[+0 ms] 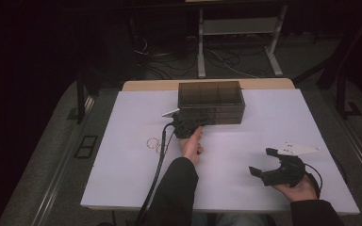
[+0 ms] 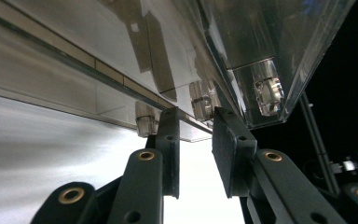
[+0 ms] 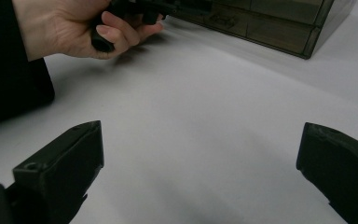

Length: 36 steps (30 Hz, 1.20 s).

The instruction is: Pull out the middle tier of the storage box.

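Left gripper [image 1: 195, 123] at the smoky drawer box [image 1: 210, 100] — jaws narrowed around a small clear knob [image 2: 201, 103], contact unclear — right gripper [image 1: 264, 162] wide open, empty, over the counter [image 1: 122, 165].

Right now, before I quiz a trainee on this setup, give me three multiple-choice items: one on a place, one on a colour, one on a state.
1. Where do the metal rings lie?
A. on the floor
B. on the table, to the left of the left hand
C. on a chair

2. What colour is the table's top?
A. white
B. green
C. red

3. How does the right claw stand?
A. shut on a ring
B. open and empty
C. shut on a cloth

Answers:
1 B, the high view shows the rings on the table, just left of that hand.
2 A, the surface is plain white in the high view and in the right gripper view.
3 B, its two jaws stand wide apart with bare table between them.
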### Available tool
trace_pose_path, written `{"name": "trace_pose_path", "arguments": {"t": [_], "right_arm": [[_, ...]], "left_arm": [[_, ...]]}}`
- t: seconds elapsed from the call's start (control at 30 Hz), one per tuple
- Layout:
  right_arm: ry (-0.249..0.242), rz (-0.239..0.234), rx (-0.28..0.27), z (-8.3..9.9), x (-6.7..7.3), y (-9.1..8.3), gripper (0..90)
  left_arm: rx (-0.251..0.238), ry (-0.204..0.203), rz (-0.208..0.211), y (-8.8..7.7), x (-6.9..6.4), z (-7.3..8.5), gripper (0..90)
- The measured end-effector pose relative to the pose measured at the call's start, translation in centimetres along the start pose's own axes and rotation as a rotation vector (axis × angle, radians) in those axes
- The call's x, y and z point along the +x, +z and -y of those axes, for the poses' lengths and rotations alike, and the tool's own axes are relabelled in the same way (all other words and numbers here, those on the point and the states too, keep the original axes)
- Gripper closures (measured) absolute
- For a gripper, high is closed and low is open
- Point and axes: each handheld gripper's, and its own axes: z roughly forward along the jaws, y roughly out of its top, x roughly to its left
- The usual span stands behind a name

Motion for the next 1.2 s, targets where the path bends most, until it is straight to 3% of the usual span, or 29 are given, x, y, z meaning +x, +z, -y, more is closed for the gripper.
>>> {"name": "trace_pose_path", "arguments": {"t": [0.3, 0.7, 1.0, 1.1, 1.2], "right_arm": [[-0.001, -0.001, 0.002, 0.00, 0.00, 0.01, 0.0], [-0.001, 0.000, 0.002, -0.02, -0.02, -0.01, 0.0], [-0.001, 0.001, 0.002, -0.02, -0.02, -0.02, 0.0], [-0.002, 0.001, 0.002, -0.02, -0.01, -0.02, 0.0], [-0.003, 0.002, 0.002, 0.00, -0.04, -0.01, 0.0]], "left_arm": [[-0.010, -0.012, 0.022, 0.08, 0.06, -0.01, 78.5], [-0.008, -0.037, 0.045, 0.47, 0.36, 0.03, 79.0], [0.001, -0.035, 0.035, 0.49, 0.27, -0.04, 80.8], [0.014, -0.054, 0.053, 0.50, 0.46, -0.18, 81.2], [0.016, -0.039, 0.048, 0.45, 0.47, -0.20, 81.5]]}}
